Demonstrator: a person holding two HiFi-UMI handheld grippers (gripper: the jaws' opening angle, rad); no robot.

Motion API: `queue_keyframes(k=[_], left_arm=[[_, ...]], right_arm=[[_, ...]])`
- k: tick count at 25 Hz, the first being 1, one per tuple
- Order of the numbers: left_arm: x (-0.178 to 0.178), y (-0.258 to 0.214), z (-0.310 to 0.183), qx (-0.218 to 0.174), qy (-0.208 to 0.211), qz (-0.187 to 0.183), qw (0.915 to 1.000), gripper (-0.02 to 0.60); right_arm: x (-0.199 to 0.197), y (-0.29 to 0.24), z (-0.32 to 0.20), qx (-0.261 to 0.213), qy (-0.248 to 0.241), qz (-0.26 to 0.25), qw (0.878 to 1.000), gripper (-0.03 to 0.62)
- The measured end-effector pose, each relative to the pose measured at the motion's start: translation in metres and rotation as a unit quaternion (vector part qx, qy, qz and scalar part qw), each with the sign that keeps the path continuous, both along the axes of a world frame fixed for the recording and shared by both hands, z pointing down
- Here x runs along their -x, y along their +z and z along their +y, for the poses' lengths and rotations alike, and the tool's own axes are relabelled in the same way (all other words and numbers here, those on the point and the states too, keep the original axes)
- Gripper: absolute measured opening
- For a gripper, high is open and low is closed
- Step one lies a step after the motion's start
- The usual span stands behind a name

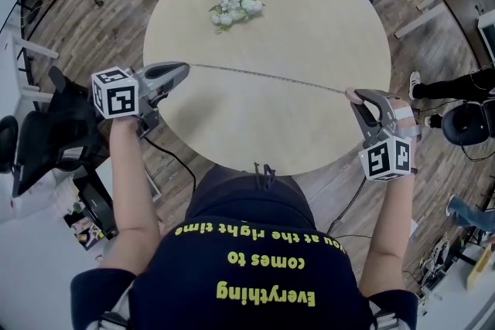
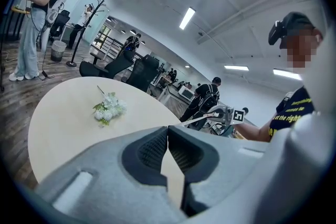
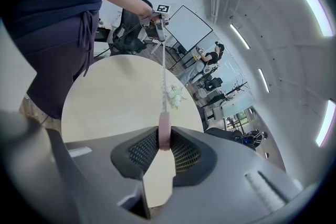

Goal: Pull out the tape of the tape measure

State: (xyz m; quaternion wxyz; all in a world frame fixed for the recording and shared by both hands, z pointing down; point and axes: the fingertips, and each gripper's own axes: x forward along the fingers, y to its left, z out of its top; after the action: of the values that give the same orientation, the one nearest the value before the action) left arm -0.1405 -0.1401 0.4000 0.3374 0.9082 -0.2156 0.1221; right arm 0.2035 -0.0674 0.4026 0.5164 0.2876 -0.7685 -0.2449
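A thin tape (image 1: pixel 267 77) runs taut over the round table (image 1: pixel 309 11) from one gripper to the other. My left gripper (image 1: pixel 186 67) is at the table's left edge, its jaws shut on the tape's end. In the left gripper view the jaws (image 2: pixel 168 131) meet and the tape (image 2: pixel 197 119) leads off to the far gripper (image 2: pixel 223 114). My right gripper (image 1: pixel 352 95), at the table's right edge, is shut on the small pink tape measure case (image 3: pixel 164 134), which stands on edge between the pads. The tape (image 3: pixel 164 81) leaves the case toward the left gripper (image 3: pixel 159 26).
A bunch of white artificial flowers (image 1: pixel 234 9) lies on the far part of the table, beyond the tape. Black office chairs (image 1: pixel 46 127) stand at the left and a chair base (image 1: pixel 468 124) at the right. Other people stand in the room (image 2: pixel 39 18).
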Motion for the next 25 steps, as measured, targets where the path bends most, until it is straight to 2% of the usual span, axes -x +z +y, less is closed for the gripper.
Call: queue_keyframes(k=[12, 25], left_arm=[[-0.029, 0.011, 0.017, 0.018, 0.036, 0.01, 0.9992, 0.006], [-0.06, 0.003, 0.033, 0.012, 0.069, 0.023, 0.9973, 0.006]], right_arm=[[0.02, 0.004, 0.004, 0.007, -0.013, -0.014, 1.0, 0.081], [0.042, 0.002, 0.005, 0.003, -0.023, -0.037, 0.999, 0.081]])
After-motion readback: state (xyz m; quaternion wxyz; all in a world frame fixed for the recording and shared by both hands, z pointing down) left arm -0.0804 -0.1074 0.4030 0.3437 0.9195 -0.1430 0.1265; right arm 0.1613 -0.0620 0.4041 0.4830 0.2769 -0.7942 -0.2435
